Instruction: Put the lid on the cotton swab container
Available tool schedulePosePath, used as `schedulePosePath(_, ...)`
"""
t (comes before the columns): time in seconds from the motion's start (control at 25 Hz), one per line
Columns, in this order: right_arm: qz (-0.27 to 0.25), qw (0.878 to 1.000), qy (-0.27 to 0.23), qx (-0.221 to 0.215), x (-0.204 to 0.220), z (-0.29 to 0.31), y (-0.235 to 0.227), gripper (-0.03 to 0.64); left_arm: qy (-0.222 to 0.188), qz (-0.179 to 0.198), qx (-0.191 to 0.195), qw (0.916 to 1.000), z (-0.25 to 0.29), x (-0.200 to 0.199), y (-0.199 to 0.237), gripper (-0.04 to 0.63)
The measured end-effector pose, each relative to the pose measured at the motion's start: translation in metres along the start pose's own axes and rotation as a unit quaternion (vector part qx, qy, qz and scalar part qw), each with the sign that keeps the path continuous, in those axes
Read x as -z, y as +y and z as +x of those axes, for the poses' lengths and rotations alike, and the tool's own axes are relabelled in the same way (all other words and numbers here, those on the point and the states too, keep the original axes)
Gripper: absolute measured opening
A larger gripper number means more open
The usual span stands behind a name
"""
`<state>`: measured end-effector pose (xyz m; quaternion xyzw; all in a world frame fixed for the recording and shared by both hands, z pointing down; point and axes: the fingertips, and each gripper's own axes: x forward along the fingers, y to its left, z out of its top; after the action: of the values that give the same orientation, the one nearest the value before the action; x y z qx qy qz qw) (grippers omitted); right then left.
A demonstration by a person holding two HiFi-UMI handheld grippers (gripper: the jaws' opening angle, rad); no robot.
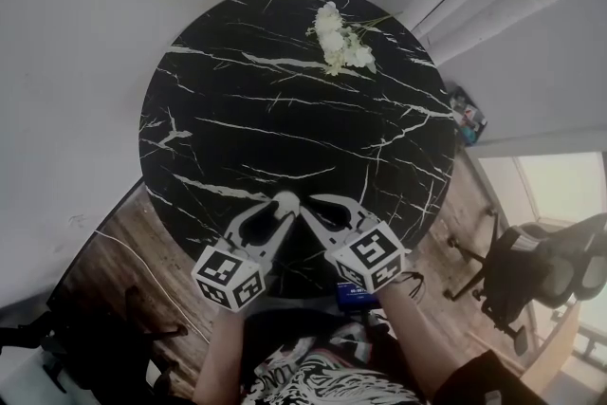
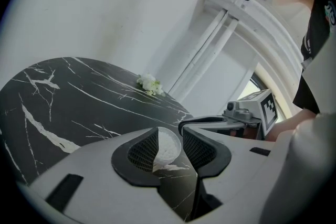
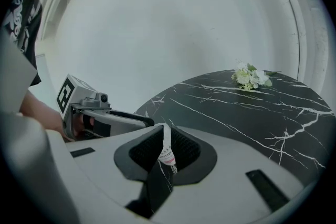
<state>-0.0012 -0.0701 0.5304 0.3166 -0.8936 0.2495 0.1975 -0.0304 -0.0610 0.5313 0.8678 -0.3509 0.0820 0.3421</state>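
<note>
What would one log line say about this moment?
left gripper shut on white round piece | right gripper shut on thin labelled piece | tips meeting above marble table near edge | lid seated: cannot tell

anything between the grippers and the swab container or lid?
Nothing visible: left gripper is shut on a white round piece, right gripper on a thin labelled white piece, tips adjacent; flowers lie far across the table.
</note>
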Motion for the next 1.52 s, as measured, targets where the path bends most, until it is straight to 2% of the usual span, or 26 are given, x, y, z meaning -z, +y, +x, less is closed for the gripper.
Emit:
schedulePosePath(0.36, 0.009, 1.000, -0.005, -0.024, 0.001, 0.004, 0.008, 0.021, -0.009, -0.017, 0.003, 0.9998, -0.001, -0.001, 0.001, 0.140)
schedulePosePath(0.96, 0.011, 1.000, 0.016, -0.020, 0.013, 0.010, 0.003, 0.052, -0.016, -0.022, -0.005, 0.9996, 0.000, -0.003, 0.007, 0.140)
schedulePosePath(1.52, 0.016, 0.999, 0.013, -0.024, 0.015, 0.011, -0.001, 0.069, -0.021, -0.020, -0.019, 0.9994, 0.001, -0.004, 0.012, 0.140)
